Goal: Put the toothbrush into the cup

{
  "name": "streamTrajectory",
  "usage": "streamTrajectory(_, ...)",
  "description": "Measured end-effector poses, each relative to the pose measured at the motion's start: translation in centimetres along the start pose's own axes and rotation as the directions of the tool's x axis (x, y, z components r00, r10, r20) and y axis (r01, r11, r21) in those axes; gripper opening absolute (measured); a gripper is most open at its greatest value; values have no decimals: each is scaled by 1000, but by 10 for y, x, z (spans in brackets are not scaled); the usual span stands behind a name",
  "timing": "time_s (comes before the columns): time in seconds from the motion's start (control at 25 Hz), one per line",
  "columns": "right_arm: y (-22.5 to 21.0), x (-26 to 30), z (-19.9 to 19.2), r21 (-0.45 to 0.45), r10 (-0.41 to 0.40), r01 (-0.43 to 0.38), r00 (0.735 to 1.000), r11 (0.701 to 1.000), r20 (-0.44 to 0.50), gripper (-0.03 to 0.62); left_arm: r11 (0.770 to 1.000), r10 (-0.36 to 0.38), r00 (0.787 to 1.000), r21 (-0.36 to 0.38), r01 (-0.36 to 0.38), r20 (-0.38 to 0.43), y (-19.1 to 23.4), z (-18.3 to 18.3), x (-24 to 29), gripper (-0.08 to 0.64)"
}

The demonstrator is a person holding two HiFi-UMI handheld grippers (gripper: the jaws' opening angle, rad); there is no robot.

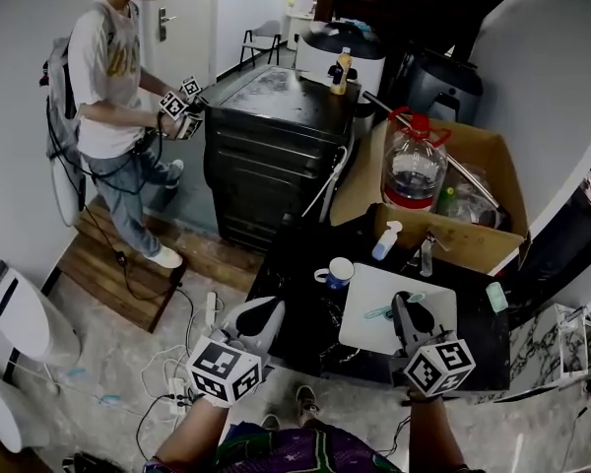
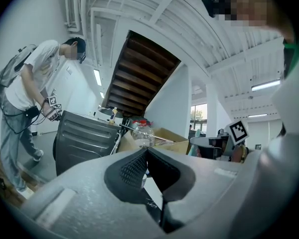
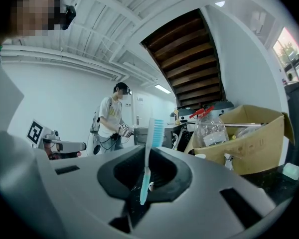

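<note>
A teal-and-white toothbrush (image 3: 150, 133) stands upright between the jaws of my right gripper (image 3: 148, 156), which is shut on its handle, bristles up. In the head view this gripper (image 1: 406, 302) holds the toothbrush (image 1: 379, 312) over a white board (image 1: 374, 333) on the black table (image 1: 295, 264). The white cup (image 1: 340, 271) with a blue band stands just left of the board's far corner. My left gripper (image 1: 266, 308) hovers at the table's left edge, below the cup. Its jaws (image 2: 145, 152) meet at the tips with nothing between them.
A cardboard box (image 1: 492, 156) at the table's back holds a water jug (image 1: 414, 166). A white spray bottle (image 1: 386, 239) stands before it. A person (image 1: 108, 97) with grippers works at a black cabinet (image 1: 276, 146). Cables and a power strip (image 1: 209, 308) lie on the floor to the left.
</note>
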State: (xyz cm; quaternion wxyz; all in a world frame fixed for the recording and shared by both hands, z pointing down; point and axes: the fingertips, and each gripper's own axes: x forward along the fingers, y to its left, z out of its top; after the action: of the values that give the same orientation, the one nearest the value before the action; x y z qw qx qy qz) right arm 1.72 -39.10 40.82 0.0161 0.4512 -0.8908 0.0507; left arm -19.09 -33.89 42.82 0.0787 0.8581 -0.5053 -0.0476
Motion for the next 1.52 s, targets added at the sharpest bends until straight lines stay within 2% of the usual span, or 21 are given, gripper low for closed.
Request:
streamTrajectory(0.44,-37,79,-10,-42,134,-136,990,990,-46,25,998,51,999,39,-51,11,8,3,59,15)
streamTrajectory(0.72,-58,134,-36,-30,201,-205,973,978,-114,25,993,101,995,57,-100,-11,18,-1,86,15)
streamTrajectory(0.92,-72,170,-54,-8,240,-244,960,970,-146,25,989,145,989,42,-144,-27,26,-6,99,15)
streamTrajectory(1.2,-75,204,-87,35,296,-295,934,955,-201,25,981,195,980,30,-193,-50,38,-13,112,15)
streamTrajectory(1.52,-76,227,-132,89,357,-346,886,934,-297,25,973,229,971,21,-228,-67,51,-22,126,15)
